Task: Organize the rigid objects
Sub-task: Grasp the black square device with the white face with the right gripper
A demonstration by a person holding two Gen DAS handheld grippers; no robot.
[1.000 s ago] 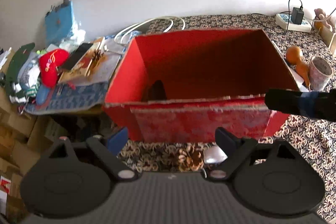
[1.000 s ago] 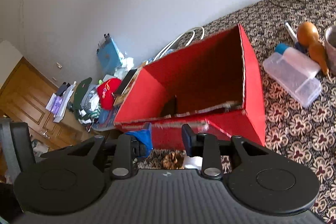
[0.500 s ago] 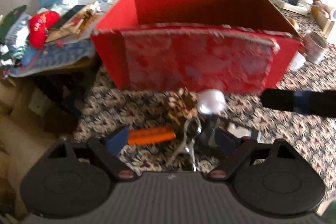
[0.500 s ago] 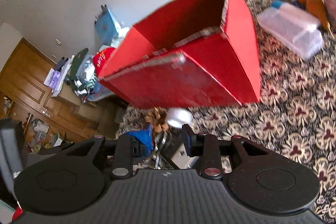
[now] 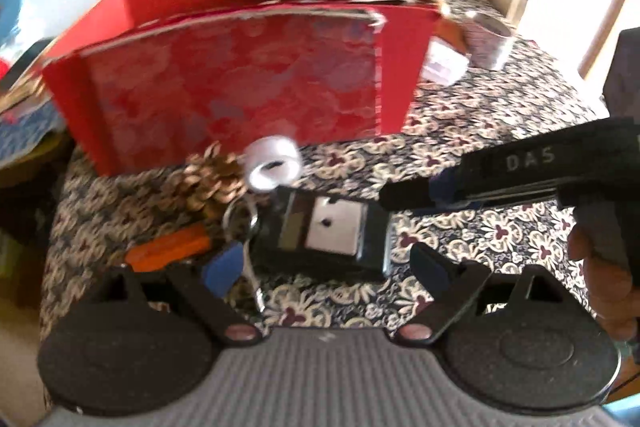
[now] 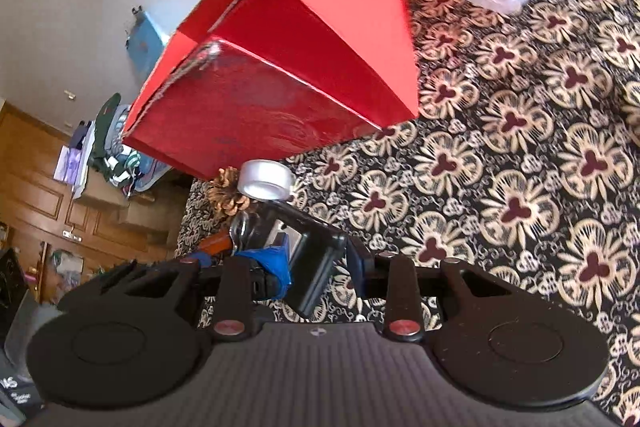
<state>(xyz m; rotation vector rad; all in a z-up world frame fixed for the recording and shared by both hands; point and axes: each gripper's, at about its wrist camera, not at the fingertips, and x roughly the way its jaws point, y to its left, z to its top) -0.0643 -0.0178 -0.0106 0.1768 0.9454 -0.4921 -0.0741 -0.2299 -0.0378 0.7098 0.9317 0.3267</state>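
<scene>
Here, patterned table, red box at its back, black case in front of it beside pinecone, tape roll, orange tool, left claw spread above the case, right claw narrowly parted, gripping nothing.

Glossy red cardboard box, patterned cloth table cover, shiny metal tin, rough pinecone
</scene>
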